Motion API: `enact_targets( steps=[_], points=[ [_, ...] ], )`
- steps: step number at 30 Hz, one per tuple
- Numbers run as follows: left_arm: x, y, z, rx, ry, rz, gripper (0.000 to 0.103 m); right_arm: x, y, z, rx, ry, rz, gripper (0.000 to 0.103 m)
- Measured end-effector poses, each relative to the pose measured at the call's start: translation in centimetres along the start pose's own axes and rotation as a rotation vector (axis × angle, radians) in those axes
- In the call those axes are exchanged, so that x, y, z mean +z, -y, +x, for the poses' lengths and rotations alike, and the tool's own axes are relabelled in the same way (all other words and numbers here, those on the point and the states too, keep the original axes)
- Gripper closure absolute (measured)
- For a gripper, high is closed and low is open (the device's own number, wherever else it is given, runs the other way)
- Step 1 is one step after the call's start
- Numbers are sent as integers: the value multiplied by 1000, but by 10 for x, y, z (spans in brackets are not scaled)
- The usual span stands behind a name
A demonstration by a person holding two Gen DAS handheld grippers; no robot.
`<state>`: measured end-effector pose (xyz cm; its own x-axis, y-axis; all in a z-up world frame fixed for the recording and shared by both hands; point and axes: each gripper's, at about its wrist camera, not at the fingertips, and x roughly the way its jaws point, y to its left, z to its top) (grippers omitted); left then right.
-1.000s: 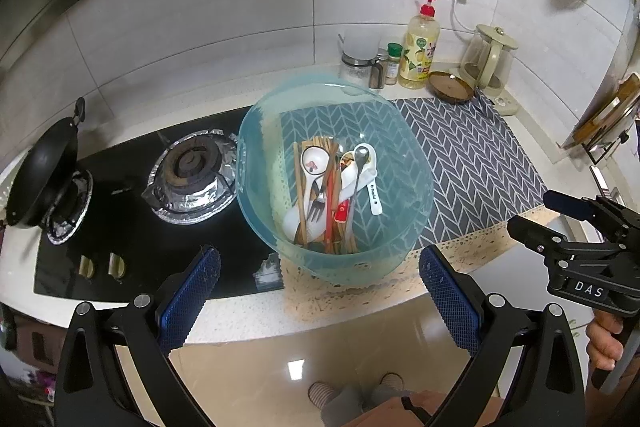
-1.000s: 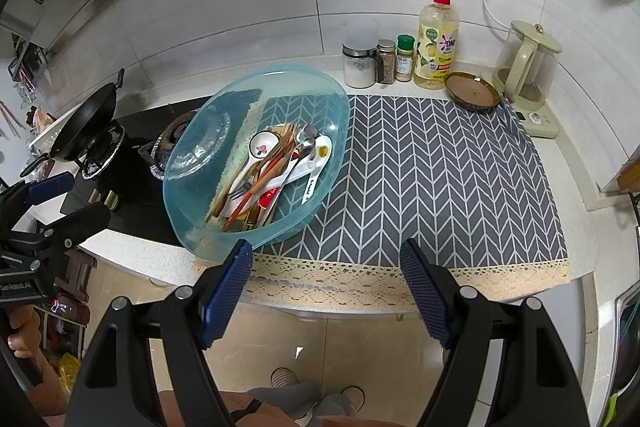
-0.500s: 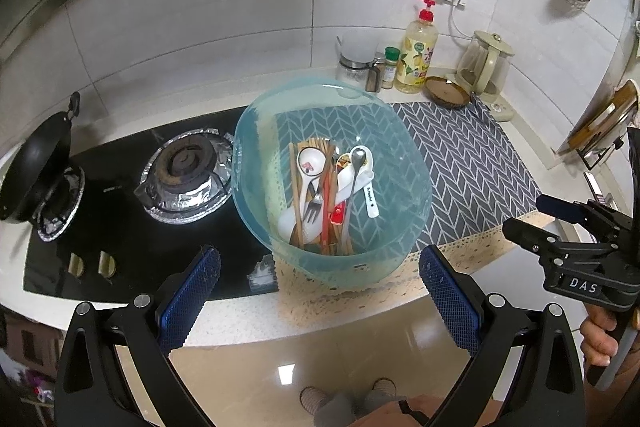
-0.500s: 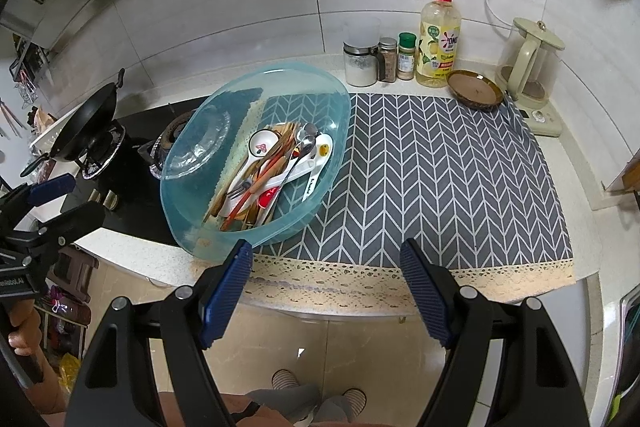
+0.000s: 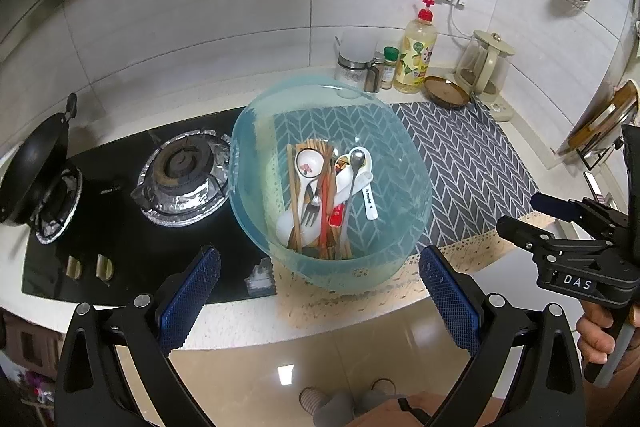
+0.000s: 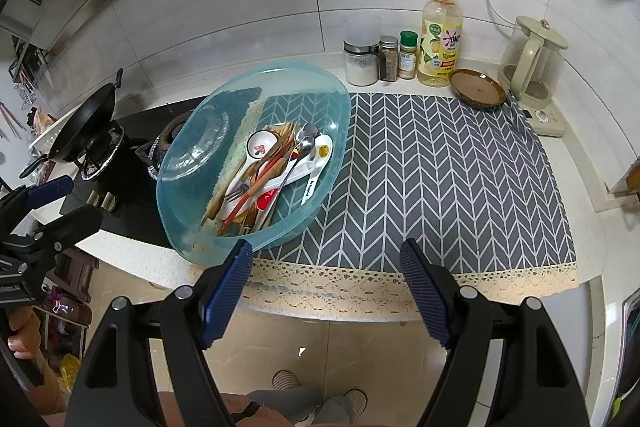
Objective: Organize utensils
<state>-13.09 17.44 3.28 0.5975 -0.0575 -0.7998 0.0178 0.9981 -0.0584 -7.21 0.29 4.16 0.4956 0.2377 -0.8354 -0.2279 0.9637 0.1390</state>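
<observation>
utensils (image 5: 328, 195) in basin (image 5: 408, 163), beyond open left tool (image 5: 318, 287)

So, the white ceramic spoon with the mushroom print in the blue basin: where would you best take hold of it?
Grip the mushroom spoon by its bowl, coming from above with the right tongs open. The bowl lies on top of the pile at the far end, fully exposed, while its handle runs under the fork and chopsticks in the basin. That is a judgement; a pinch across the rim looks safest.
</observation>
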Motion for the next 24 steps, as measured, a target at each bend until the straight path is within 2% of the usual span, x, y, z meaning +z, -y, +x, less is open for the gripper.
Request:
enact_targets(
  steps=[24],
  points=[
    [6,0,2,0,1,2,4,4,0,4,1,6,-6,29]
  ],
)
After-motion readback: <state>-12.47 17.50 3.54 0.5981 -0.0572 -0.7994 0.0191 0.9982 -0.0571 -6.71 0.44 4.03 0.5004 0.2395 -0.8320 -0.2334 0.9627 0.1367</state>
